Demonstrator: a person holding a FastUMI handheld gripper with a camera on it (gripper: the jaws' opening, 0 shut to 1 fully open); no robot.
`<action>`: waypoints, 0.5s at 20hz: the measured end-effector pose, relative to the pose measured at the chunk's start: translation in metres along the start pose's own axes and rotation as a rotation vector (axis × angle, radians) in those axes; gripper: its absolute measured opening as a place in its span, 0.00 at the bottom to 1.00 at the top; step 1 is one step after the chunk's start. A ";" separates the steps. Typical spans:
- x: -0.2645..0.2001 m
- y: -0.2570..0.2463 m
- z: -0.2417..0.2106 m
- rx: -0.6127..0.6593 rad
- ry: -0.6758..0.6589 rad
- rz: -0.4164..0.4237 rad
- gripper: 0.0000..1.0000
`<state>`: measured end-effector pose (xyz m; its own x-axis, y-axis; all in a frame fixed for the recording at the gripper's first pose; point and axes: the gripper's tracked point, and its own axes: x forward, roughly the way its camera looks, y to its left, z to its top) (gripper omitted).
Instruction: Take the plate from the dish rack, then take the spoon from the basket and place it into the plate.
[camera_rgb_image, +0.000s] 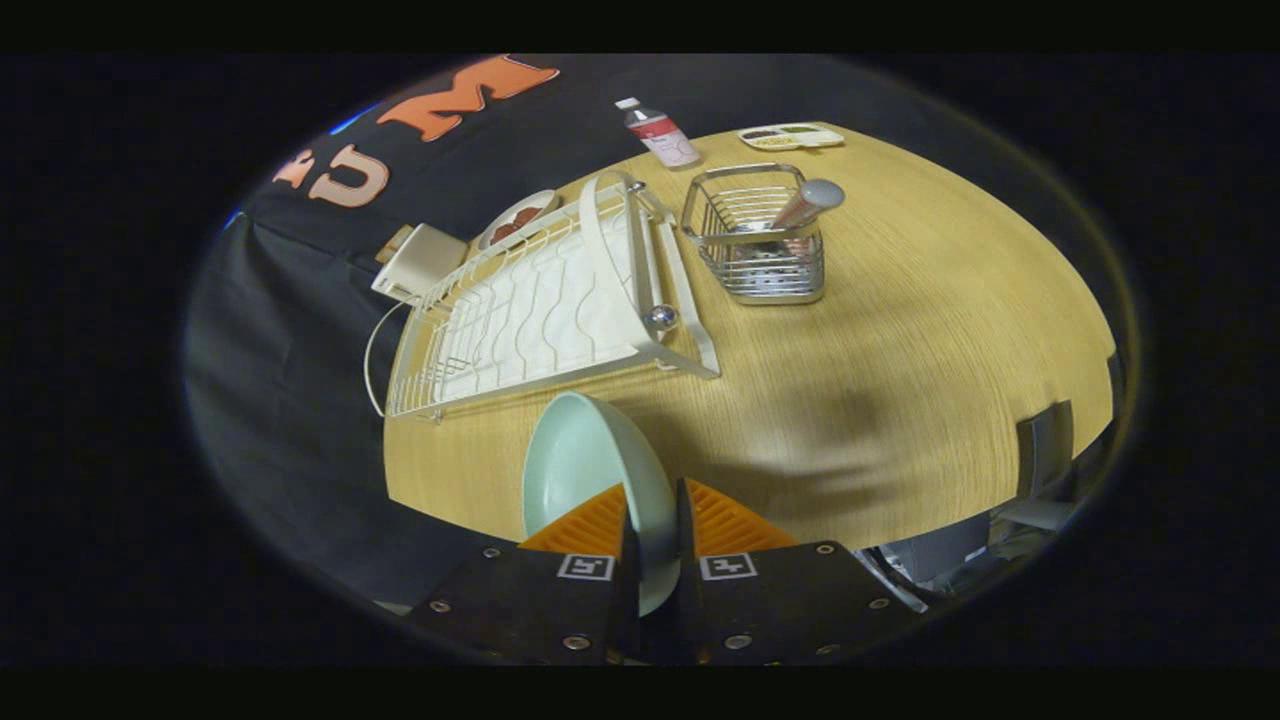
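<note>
Desk (900, 400) is light wood grain, rounded at its far end, with the black cloth booth wall (300, 400) hanging close behind it. There's a soft dark shadow on the wood roughly in the middle.

The gripper (655, 520) has its jaws closed narrow on the plate (585, 460), pale mint green, pinched edge-on between both fingers and held up off the desk. Just beyond it sits the white wire dish rack (540, 310), with a small shiny ball (661, 318) at its near corner. Beside the rack is the metal wire basket (765, 235), and the spoon (812, 203) stands tilted in it, handle end poking over the rim.

Further back: a small bottle (660, 132) with a white cap, a flat tray (790, 136) with compartments, a bowl (515, 220) with something reddish behind the rack, and a white box (420, 262) with a cord at the rack's far corner.
</note>
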<state>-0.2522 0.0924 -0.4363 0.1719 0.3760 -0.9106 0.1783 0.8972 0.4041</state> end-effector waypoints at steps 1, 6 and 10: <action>0.001 0.001 0.000 0.027 -0.005 0.012 0.17; 0.018 -0.008 -0.006 0.090 0.013 0.024 0.20; 0.019 -0.020 0.003 0.100 -0.007 -0.007 0.24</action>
<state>-0.2494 0.0808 -0.4619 0.1770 0.3681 -0.9128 0.2754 0.8719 0.4050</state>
